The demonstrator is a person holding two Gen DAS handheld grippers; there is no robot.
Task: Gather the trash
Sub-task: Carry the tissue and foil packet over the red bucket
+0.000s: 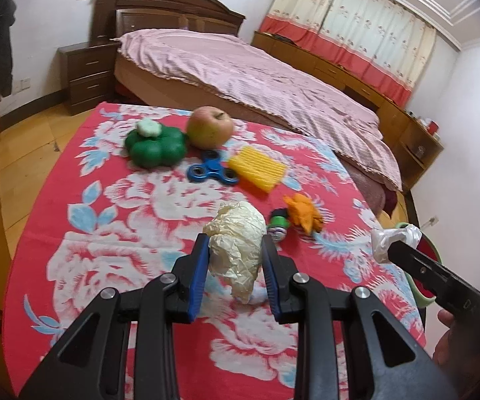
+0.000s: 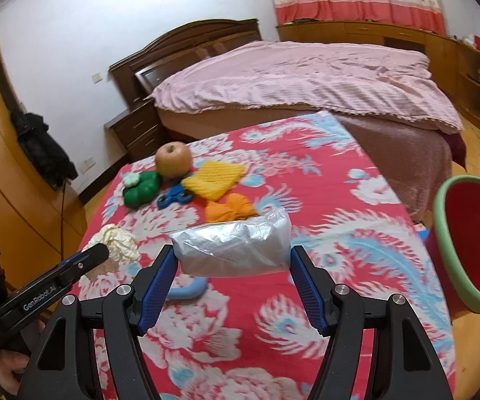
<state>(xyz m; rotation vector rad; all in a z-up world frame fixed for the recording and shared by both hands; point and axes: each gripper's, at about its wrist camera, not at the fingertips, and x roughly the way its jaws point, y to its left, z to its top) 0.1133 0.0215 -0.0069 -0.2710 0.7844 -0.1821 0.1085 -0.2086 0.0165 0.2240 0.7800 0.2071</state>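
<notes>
My left gripper (image 1: 234, 255) is shut on a crumpled cream paper ball (image 1: 236, 243) and holds it just above the red flowered tablecloth (image 1: 113, 226). The ball also shows in the right wrist view (image 2: 116, 241), with the left gripper (image 2: 96, 255) at its near side. My right gripper (image 2: 233, 260) is shut on a clear crumpled plastic bag (image 2: 233, 245), held over the table; the bag shows in the left wrist view (image 1: 393, 238) at the right. A red bin with a green rim (image 2: 440, 230) stands off the table's right edge.
At the far side of the table lie an apple (image 1: 209, 126), a green pepper toy (image 1: 154, 145), a blue fidget spinner (image 1: 211, 170), a yellow ridged piece (image 1: 258, 168), an orange scrap (image 1: 303, 213) and a small green toy (image 1: 278, 223). A bed (image 1: 240, 66) stands behind.
</notes>
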